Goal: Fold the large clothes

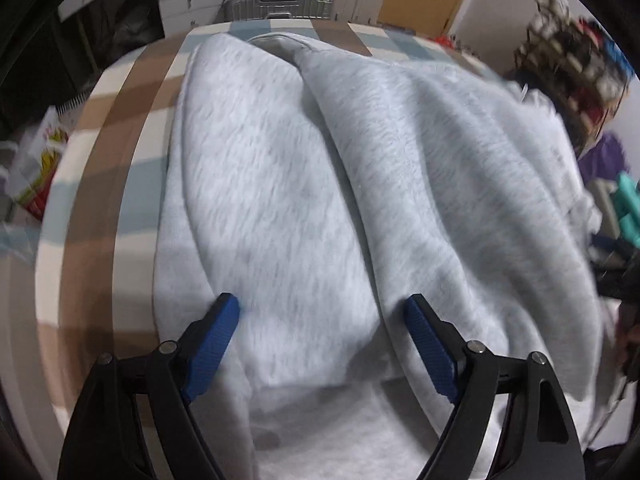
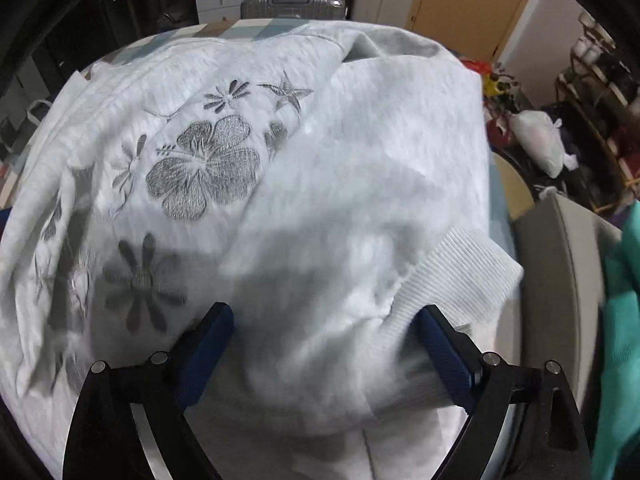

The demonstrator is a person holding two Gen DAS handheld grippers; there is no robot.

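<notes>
Garment: one pale grey sweatshirt (image 1: 304,168), spread on a striped table surface (image 1: 100,152); it fills the middle of both wrist views.

Garment position: directly below and ahead of both tools, toward 12 o'clock in each view.

Long axis: runs from 6 o'clock (near edge) to 12 o'clock, where the neck opening (image 1: 276,42) lies at the far end.

Left gripper (image 1: 320,312): jaws spread wide, blue pads (image 1: 216,344) apart, nothing pinched; cloth lies under the gap.

Right gripper (image 2: 326,320): jaws spread wide, nothing pinched; the ribbed cuff (image 2: 452,276) sits just beside its pad at 3 o'clock.

Critical relation: a folded-over flap runs along the long axis in the left wrist view, its diagonal crease (image 1: 336,152) passing from 12 o'clock down between the left jaws. The near edge at 6 o'clock is the part closest to both tools.

Nearer hand: the right hand is nearer the cuff and sleeve; the left hand is nearer the plain side and the bare table at 9 o'clock.

Embroidery: one large flower (image 2: 204,168) at 10 o'clock in the right wrist view, with several smaller flowers and stars around it; motion blur prevents an exact count.

Counts: one garment, two grippers, one cuff visible, one neck opening.

Judged next requirement: each tool closes on a near-edge point, then carries it toward 12 o'clock.
</notes>
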